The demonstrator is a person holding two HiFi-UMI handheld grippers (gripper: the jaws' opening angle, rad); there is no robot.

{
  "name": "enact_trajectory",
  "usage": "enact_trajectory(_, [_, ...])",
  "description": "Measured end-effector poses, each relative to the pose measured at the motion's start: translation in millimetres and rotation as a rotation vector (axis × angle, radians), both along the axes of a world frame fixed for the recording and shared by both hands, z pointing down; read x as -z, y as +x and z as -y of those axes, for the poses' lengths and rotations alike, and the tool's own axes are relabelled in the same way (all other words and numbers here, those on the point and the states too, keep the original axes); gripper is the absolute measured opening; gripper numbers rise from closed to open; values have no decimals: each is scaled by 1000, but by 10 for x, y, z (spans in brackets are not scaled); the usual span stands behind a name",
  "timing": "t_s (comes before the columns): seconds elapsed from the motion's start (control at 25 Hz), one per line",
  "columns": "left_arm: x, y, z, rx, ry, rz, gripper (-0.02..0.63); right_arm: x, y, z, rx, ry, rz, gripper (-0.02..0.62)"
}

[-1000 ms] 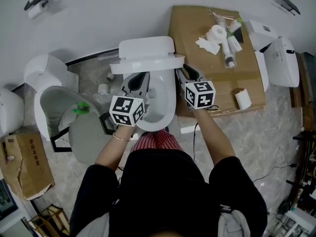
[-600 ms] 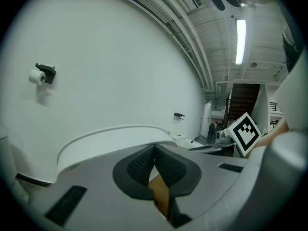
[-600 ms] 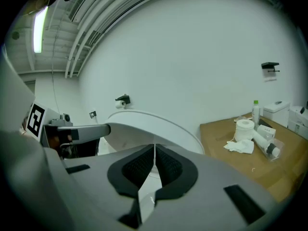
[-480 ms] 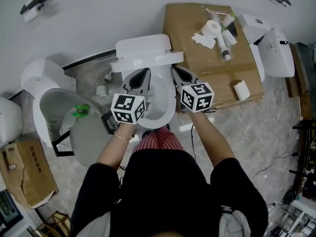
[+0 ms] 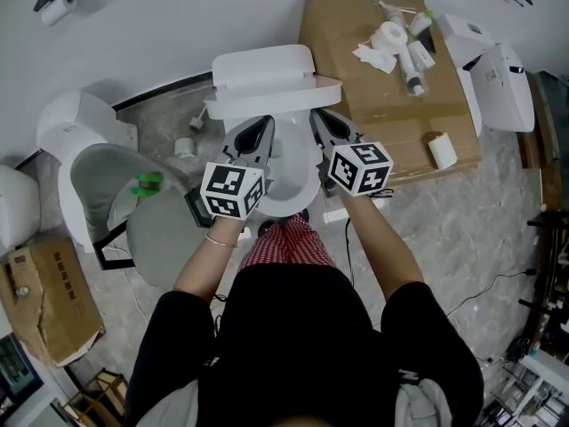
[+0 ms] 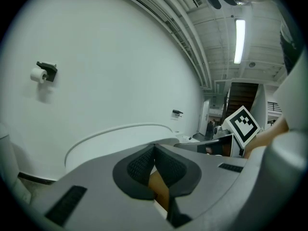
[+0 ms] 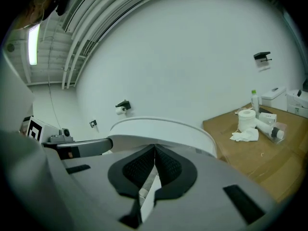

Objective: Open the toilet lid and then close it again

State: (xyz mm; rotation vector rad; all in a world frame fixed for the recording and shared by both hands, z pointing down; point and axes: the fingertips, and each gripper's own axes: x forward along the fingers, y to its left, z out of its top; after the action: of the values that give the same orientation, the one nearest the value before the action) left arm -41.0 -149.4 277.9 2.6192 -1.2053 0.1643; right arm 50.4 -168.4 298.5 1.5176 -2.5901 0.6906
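The white toilet point(image 5: 298, 181) stands in the middle of the head view, its bowl open below me. Its lid point(image 5: 276, 94) is raised and stands near the tank point(image 5: 262, 65). My left gripper point(image 5: 264, 123) is shut with nothing between its pads, its tips right by the lid's front edge on the left. On the right side, the right gripper point(image 5: 317, 116) is likewise shut and empty at that edge. The lid's curved white rim point(image 6: 120, 136) fills the left gripper view beyond the closed left gripper point(image 6: 154, 148). The right gripper view shows the lid point(image 7: 163, 129) beyond the right gripper point(image 7: 155, 148).
A cardboard box point(image 5: 391, 105) to the right of the toilet carries a tissue roll point(image 5: 389, 36) and bottles. Another toilet with a grey seat point(image 5: 102, 189) stands on the left. White fixtures point(image 5: 502, 83) sit at the far right. A second box point(image 5: 40, 296) lies lower left.
Both grippers have edged forward toward the raised lid while staying shut. The head camera has shifted a little; the lid stands much as before.
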Motion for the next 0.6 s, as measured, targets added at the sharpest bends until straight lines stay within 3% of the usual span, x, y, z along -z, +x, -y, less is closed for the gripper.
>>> enact_trajectory(0.6, [-152,-54,-87,-5,-27,-14,5,-33,-59,-89,-17,1,13,21])
